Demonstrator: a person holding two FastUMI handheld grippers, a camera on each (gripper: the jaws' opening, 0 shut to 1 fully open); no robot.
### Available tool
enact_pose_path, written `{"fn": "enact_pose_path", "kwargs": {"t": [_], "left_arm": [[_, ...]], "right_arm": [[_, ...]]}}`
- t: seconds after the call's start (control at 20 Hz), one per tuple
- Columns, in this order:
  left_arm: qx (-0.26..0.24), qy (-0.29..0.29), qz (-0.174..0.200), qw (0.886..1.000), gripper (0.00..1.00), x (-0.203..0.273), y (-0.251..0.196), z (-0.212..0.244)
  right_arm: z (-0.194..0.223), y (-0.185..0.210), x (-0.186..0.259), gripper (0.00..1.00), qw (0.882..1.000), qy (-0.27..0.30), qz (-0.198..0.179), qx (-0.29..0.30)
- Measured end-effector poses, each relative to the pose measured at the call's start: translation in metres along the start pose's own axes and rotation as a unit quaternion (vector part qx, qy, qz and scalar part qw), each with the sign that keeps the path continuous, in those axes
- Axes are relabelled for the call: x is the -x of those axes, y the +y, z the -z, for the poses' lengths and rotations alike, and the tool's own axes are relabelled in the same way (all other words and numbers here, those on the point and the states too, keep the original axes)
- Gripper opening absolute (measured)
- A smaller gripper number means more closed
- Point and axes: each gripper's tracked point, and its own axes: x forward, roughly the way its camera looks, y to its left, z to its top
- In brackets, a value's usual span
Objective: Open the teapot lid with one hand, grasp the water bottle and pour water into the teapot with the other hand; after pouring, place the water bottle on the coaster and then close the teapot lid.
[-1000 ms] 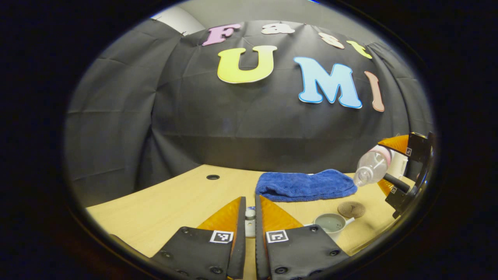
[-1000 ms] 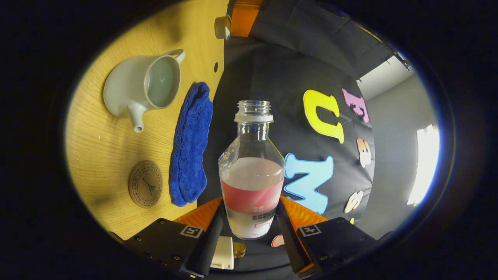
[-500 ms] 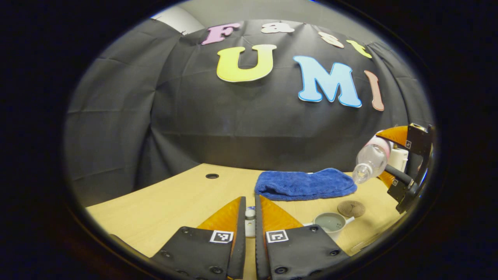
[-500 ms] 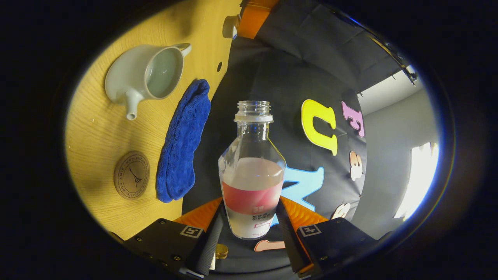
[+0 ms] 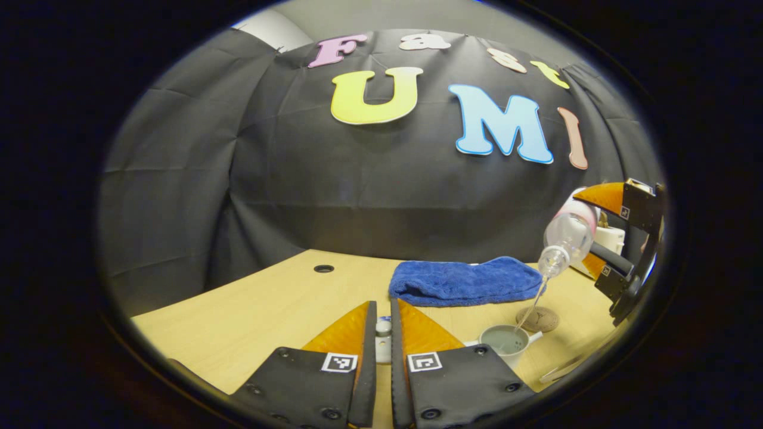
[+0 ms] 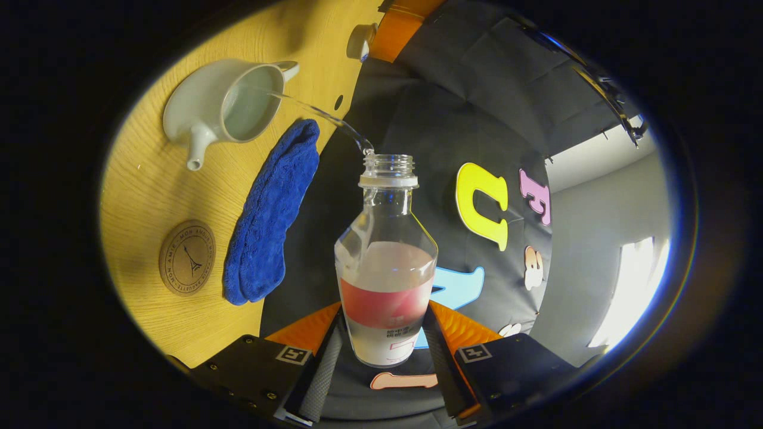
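Observation:
The clear water bottle (image 6: 386,280) with a pink label is held tilted, my right gripper (image 6: 386,310) shut on its lower body. A thin stream of water (image 6: 322,116) runs from its open mouth into the open grey teapot (image 6: 223,110). In the left gripper view the bottle (image 5: 569,229) hangs above and right of the teapot (image 5: 506,342), held by the right gripper (image 5: 587,235). My left gripper (image 5: 384,316) is shut on the white teapot lid (image 5: 383,342), held left of the pot. The round brown coaster (image 5: 537,319) lies just behind the teapot.
A folded blue towel (image 5: 465,281) lies on the wooden table (image 5: 256,310) behind the teapot and coaster. A cable hole (image 5: 323,269) sits near the table's back edge. The black cloth wall stands close behind. In the right gripper view the towel (image 6: 268,214) lies beside the coaster (image 6: 186,258).
The right gripper has tipped the bottle further, mouth down, above the teapot. Water now streams from it into the pot. The left gripper and lid have stayed still.

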Motion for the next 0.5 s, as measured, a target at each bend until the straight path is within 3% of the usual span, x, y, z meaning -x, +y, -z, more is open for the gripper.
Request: {"fn": "enact_pose_path", "kwargs": {"t": [0.5], "left_arm": [[0.000, 0.000, 0.000, 1.000, 0.17, -0.0005, 0.0006, -0.0016]], "right_arm": [[-0.0015, -0.0088, -0.0070, 0.74, 0.999, -0.012, 0.017, 0.037]]}}
